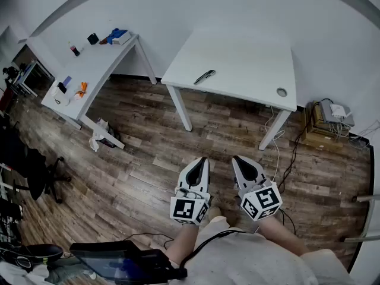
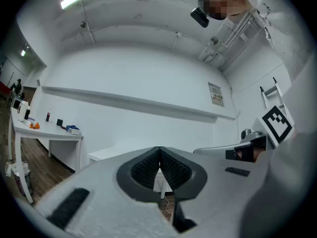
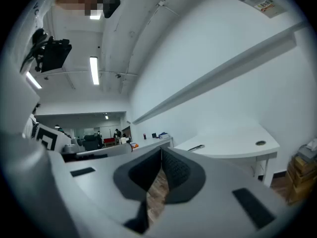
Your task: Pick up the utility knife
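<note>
The utility knife (image 1: 205, 76) is a slim grey-and-dark tool lying on the white table (image 1: 249, 70) ahead; in the right gripper view the knife (image 3: 196, 147) shows small on that tabletop. Both grippers hang well short of the table, over the wooden floor, close to the person's body. My left gripper (image 1: 203, 161) is shut, its ribbed pads (image 2: 151, 168) meeting at the tips with nothing between them. My right gripper (image 1: 240, 160) is shut too, empty, its pads (image 3: 171, 170) touching at the tip.
A second white table (image 1: 89, 70) at the left carries small items, among them a blue object (image 1: 117, 35) and an orange one (image 1: 82, 88). Cardboard boxes (image 1: 323, 126) and cables (image 1: 279, 150) sit on the floor at the right. A black office chair (image 1: 35, 171) stands at left.
</note>
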